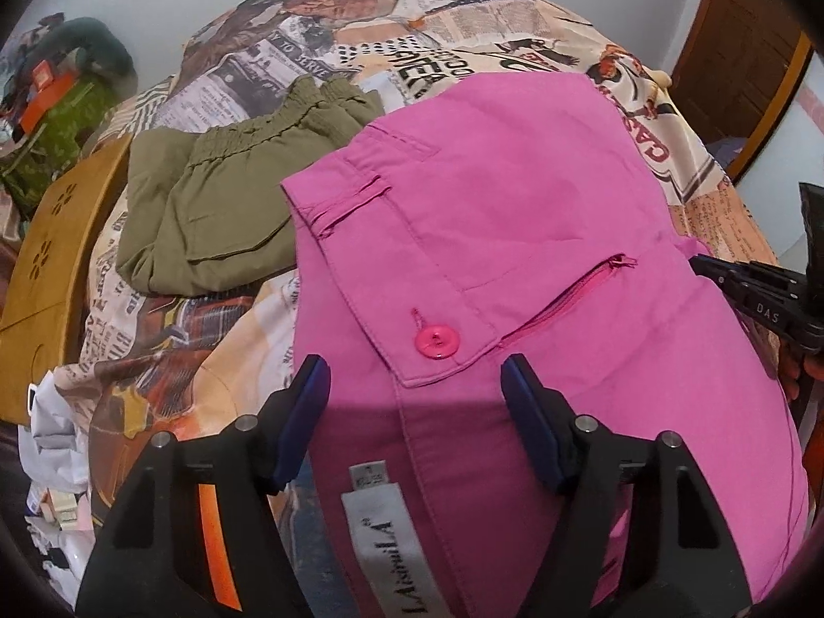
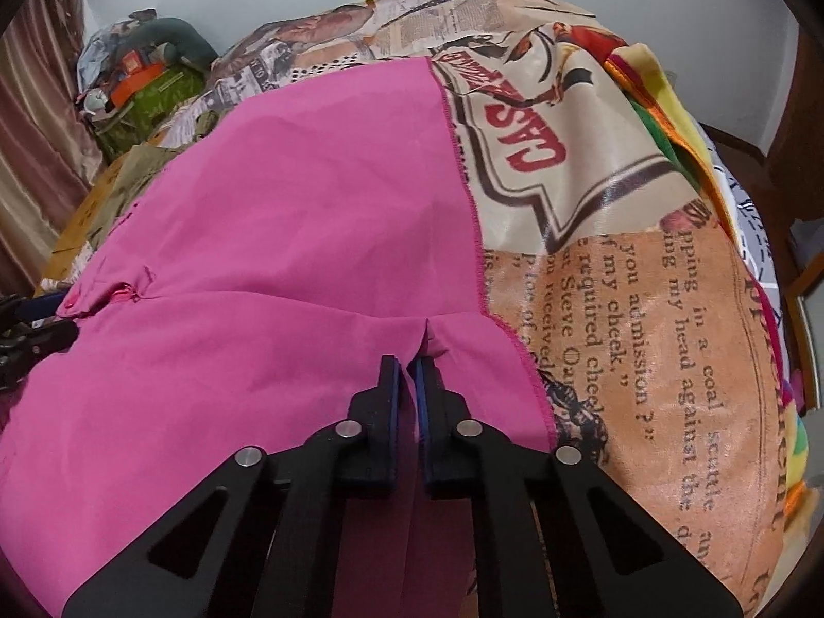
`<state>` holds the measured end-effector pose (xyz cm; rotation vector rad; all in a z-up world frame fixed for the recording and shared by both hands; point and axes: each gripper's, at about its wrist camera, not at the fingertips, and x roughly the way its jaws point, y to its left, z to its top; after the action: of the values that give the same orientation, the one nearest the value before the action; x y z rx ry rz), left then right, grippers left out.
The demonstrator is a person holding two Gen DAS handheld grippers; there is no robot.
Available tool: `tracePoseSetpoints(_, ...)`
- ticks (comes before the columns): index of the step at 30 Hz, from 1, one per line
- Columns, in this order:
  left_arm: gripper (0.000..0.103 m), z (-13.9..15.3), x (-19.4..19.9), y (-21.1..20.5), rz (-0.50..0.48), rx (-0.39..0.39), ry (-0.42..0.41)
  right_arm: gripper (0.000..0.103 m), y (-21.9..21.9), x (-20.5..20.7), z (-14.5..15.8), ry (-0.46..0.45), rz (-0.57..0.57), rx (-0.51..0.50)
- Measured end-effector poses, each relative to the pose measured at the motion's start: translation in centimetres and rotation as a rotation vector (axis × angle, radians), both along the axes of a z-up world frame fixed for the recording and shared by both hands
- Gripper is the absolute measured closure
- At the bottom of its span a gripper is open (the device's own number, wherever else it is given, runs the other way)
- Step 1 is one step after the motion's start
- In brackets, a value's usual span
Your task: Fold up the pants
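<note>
The pink pants [image 1: 515, 237] lie spread across a bed covered by a newspaper-print sheet [image 1: 329, 67], waistband end toward the left wrist camera. A round pink button [image 1: 436, 342] sits on the waistband flap, with a short pink zipper [image 1: 577, 293] just beside it and a white brand label [image 1: 386, 546] showing on the inner waistband at the near edge. In the right wrist view the same pink fabric fills most of the frame, its stitched edge [image 2: 463, 175] running down against the sheet.

The left gripper [image 1: 417, 391] has its blue-padded fingers spread wide apart on either side of the waistband, above the fabric; whether the pads touch the cloth is hard to tell from this angle. The right gripper [image 2: 409, 376] is closed on a pinched fold of the pink fabric, the cloth puckering just ahead of its tips.

Olive-green pants [image 1: 216, 201] lie folded on the sheet just beside the pink pair, on its left. A tan wooden board with flower cut-outs [image 1: 51, 242] stands at the bed's left side, with a cluttered heap [image 1: 56, 98] behind it and a brown wooden door [image 1: 741, 51] at the far right.
</note>
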<state>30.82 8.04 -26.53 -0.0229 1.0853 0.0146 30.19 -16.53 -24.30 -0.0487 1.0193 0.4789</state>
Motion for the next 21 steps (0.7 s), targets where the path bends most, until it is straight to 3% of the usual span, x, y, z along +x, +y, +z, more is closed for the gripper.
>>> tracePoseSetpoints(12,0.032,-0.2,-0.5,0.0,0.004,0.034,-0.020,0.102,0.5,0.5,-0.3,0.005,-0.017,-0.080)
tracePoseSetpoints(16,0.032,0.0,-0.6,0.3,-0.002,0.004,-0.016,0.102,-0.4,0.0,1.2,-0.001,-0.017,-0.009)
tracePoseSetpoints(21,0.032,1.0,-0.9,-0.3,-0.030,0.020,-0.019,0.101,-1.5,-0.4,3.5,-0.035,-0.045,0.024)
